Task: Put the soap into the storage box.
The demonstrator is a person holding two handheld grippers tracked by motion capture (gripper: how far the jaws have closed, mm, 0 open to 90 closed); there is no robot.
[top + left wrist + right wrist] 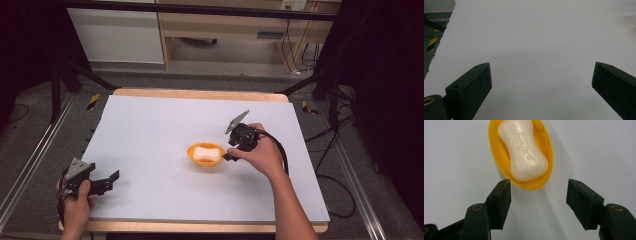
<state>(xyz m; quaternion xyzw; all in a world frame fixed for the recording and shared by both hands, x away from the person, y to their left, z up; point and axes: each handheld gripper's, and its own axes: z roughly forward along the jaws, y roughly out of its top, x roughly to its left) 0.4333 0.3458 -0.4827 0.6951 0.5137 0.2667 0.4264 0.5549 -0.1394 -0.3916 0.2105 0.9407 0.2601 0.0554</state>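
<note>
A cream bar of soap [207, 153] [523, 150] lies in a small yellow-orange dish [192, 153] [496, 157] near the middle of the white table. My right gripper [227, 156] [538, 190] is just to the right of the dish, open, its jaws apart and a little short of the dish's near rim with nothing between them. My left gripper [114, 179] [541, 80] rests at the table's near left corner, open wide over bare white surface.
The white sheet [165, 120] covers a wooden table [200, 94]. Black frame legs stand at the back left and right. A cable [283, 150] trails from the right gripper over the hand. Yellow-black tape marks [93, 101] lie on the floor beside the table.
</note>
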